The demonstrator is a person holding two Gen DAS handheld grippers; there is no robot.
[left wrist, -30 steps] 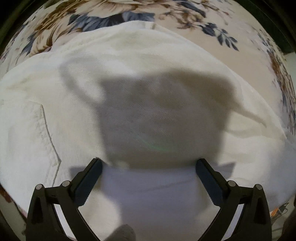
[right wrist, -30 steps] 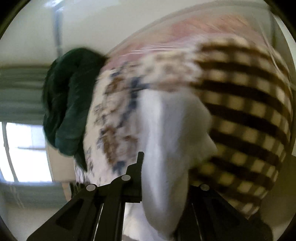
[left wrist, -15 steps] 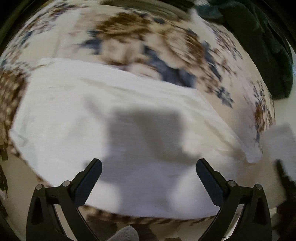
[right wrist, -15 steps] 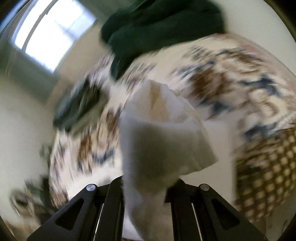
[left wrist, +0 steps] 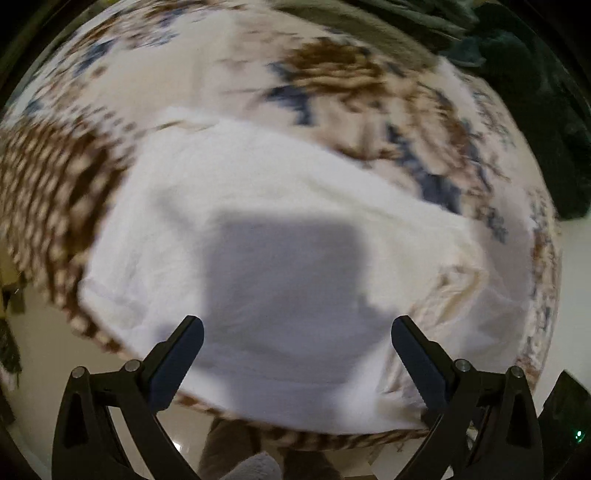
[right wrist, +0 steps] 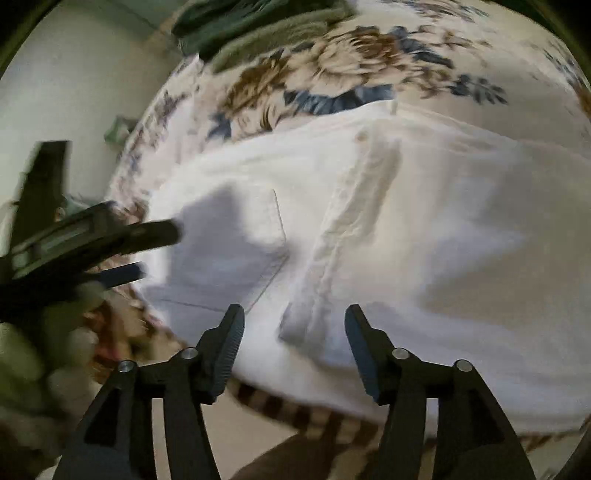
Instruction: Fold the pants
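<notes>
White pants [left wrist: 280, 236] lie spread on a floral bedspread [left wrist: 332, 85]. In the right wrist view the pants [right wrist: 406, 229] show a back pocket and a thick centre seam. My left gripper [left wrist: 295, 332] is open and empty, hovering above the near edge of the pants. My right gripper [right wrist: 293, 321] is open and empty, just above the seam's near end. The left gripper also shows at the left edge of the right wrist view [right wrist: 122, 251], over the pants' left end.
Dark green clothing [left wrist: 535, 96] is piled at the far right of the bed; it also shows in the right wrist view [right wrist: 258, 22]. A brown checked blanket border [left wrist: 48, 192] runs along the bed's near edge. Pale floor lies below.
My right gripper has opened and let go of the white fabric it was holding; the pants now lie flat under it. My left gripper has pulled back, staying open.
</notes>
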